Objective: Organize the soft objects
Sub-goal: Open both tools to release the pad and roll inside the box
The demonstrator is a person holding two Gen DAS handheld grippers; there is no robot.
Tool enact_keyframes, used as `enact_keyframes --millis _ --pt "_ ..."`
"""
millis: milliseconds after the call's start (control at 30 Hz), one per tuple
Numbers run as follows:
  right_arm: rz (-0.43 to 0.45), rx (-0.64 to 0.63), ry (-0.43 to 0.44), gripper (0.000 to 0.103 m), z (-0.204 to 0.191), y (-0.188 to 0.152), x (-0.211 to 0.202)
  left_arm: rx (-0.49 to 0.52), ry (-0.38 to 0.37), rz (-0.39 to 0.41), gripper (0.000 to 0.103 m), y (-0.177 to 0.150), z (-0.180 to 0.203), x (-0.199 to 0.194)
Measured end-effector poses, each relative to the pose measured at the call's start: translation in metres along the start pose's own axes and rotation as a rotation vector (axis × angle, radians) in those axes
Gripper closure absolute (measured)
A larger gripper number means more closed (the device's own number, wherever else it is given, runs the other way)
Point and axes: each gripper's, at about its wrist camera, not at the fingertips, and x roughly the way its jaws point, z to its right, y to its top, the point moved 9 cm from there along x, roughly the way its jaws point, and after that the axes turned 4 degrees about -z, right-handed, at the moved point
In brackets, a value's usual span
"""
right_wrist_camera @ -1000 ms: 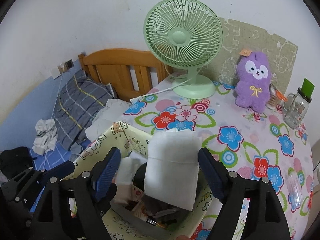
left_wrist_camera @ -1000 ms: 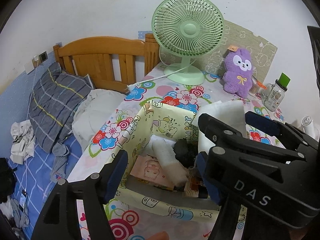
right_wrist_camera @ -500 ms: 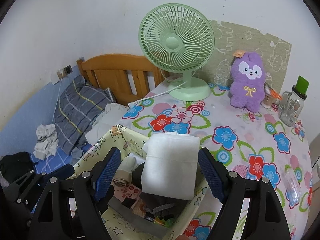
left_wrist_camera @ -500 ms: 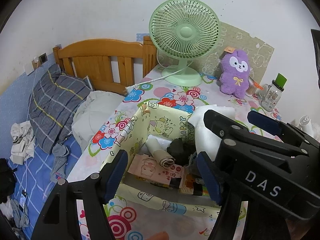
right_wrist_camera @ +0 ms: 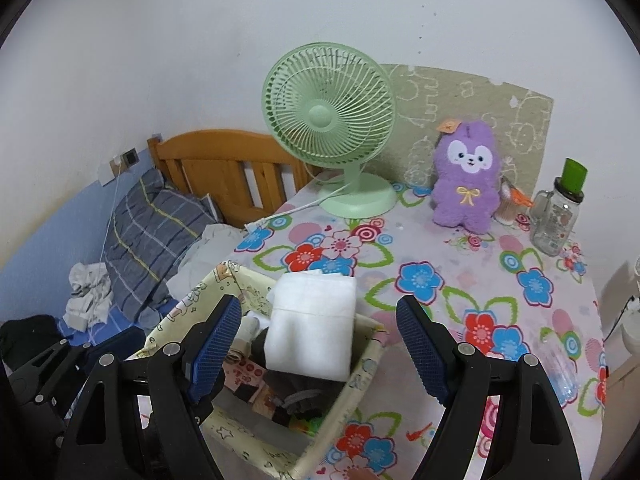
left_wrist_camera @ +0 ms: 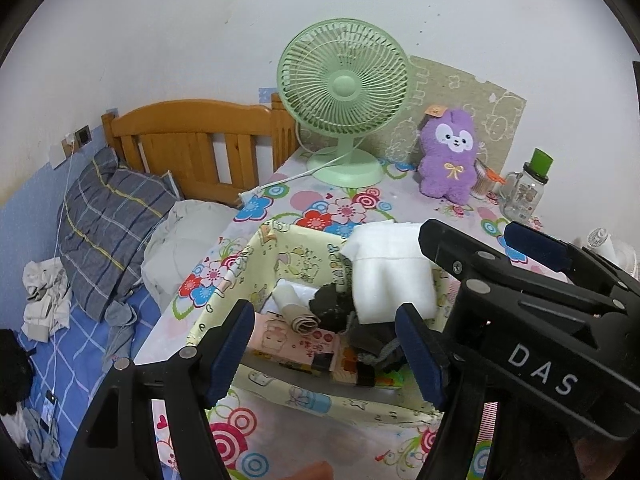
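Your biggest risk sits on the rim of the yellow fabric bin (right_wrist_camera: 362,364): the white folded cloth (right_wrist_camera: 310,328) lies half in and half over the far edge, on top of the darker things inside. If you brush it with either claw, or tug the bin's soft wall, it may well slide out onto the floral worktop (right_wrist_camera: 460,280) or unfold. The bin stands near the worktop's edge on the bed side, so a sideways nudge could tip it toward the bed (left_wrist_camera: 80,340). Your two claws also hang close together over the bin; crossing them invites a knock.

Both claws are released and carry nothing. The left claw (left_wrist_camera: 326,344) has its blue pads spread over the bin's near wall, and the right claw (right_wrist_camera: 318,342) brackets the white cloth without pressing on it.

The cloth looks thick, fluffy and neatly folded, with a seam across it. Beneath it in the bin you can see a rolled beige piece (left_wrist_camera: 298,312), a black bundle (left_wrist_camera: 330,306) and grey fabric (right_wrist_camera: 298,394). The purple plush toy (right_wrist_camera: 466,176) stands apart at the back of the worktop, beside the green fan (right_wrist_camera: 330,120), not yet in the bin.
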Motion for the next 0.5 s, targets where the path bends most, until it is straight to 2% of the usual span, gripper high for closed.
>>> enact_keyframes --millis 500 --pt "0.065 0.046 -0.039 0.021 0.036 -0.005 -0.049 0.056 -0.024 0.049 0.028 0.002 0.039 -0.027"
